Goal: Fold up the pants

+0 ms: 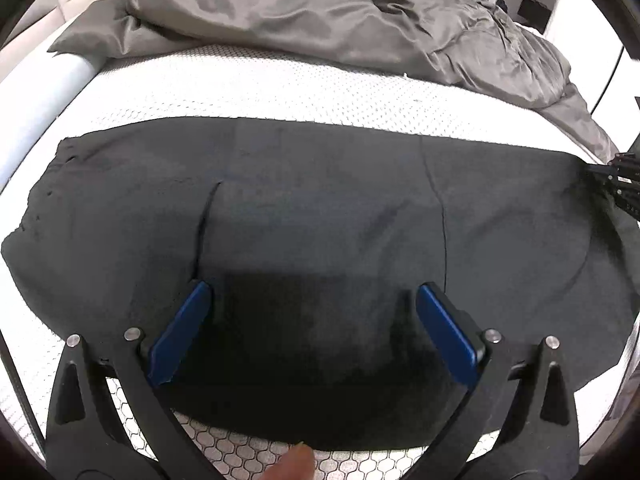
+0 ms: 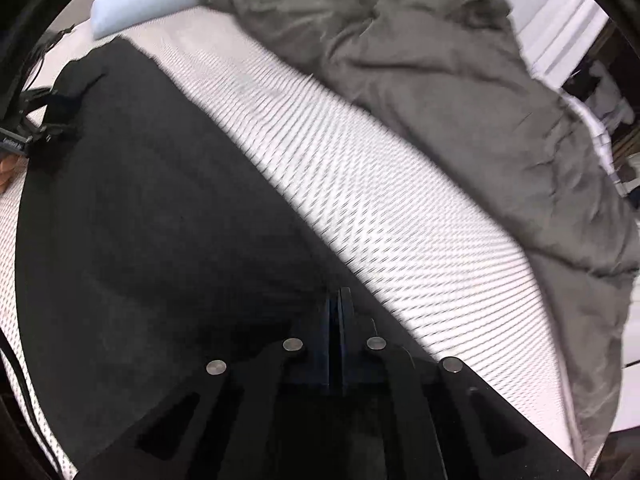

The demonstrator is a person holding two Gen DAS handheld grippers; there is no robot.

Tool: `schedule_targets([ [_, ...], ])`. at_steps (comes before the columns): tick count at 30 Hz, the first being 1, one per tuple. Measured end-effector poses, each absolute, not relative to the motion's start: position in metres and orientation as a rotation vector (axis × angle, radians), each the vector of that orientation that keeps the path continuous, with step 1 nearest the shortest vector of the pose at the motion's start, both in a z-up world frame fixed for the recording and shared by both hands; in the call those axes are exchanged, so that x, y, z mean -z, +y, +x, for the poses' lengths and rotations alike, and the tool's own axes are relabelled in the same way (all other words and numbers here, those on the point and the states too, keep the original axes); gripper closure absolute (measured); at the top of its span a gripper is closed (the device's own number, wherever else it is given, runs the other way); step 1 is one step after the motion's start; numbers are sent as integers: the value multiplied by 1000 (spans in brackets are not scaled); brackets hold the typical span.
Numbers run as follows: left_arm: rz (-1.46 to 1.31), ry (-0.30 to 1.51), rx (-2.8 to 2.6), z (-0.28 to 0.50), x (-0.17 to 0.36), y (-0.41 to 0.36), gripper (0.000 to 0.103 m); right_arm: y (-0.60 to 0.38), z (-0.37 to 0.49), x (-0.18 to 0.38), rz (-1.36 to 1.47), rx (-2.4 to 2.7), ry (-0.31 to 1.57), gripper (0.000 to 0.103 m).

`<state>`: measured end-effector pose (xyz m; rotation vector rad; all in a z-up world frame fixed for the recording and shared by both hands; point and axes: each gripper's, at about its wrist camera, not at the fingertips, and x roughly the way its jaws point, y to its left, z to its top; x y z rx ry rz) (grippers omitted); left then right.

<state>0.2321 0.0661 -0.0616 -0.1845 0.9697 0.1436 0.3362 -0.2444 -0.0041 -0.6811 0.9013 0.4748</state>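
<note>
Black pants [image 1: 320,200] lie flat across the white mattress [image 1: 280,88], spread from left to right. My left gripper [image 1: 312,288] hovers open over their near middle, its blue pads [image 1: 180,336] wide apart with only cloth below them. A fingertip of the person [image 1: 292,464] shows at the bottom edge. At the far right the right gripper [image 1: 600,170] meets the pants' end. In the right wrist view my right gripper [image 2: 338,292] is shut, its fingers pressed together on the edge of the pants [image 2: 140,200]. The left gripper [image 2: 40,136] shows at the pants' far end.
A crumpled grey duvet [image 1: 320,12] [image 2: 440,80] covers the far side of the bed. A pale bolster [image 1: 40,92] [image 2: 132,4] lies at the mattress [image 2: 360,180] end. A strip of bare mattress runs between the pants and the duvet.
</note>
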Motion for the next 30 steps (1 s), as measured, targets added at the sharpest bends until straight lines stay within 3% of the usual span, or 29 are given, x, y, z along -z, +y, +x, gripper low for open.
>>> schedule_targets([
  [4,-198,980,-137,234,64,69,1,-247,348,10,-682,-401,921,96],
  [7,-177,985,-152,235,67,67,1,-248,351,35,-714,-259,966,66],
  [9,-172,988,-161,235,68,66,1,-252,340,28,-668,-199,905,53],
  [10,-176,986,-161,235,67,66,1,-257,332,21,-626,-171,869,33],
  [14,-198,955,-174,229,56,64,1,-309,267,-25,-243,-113,721,0],
  [19,-223,901,-33,216,39,27,1,-387,180,-15,285,-34,731,0],
  [23,-178,951,86,211,51,-18,1,-390,154,5,294,70,825,7],
  [26,-131,974,60,212,64,-29,1,-365,142,16,224,45,843,24],
  [30,-171,981,51,211,74,-26,1,-312,129,19,215,-124,812,28],
])
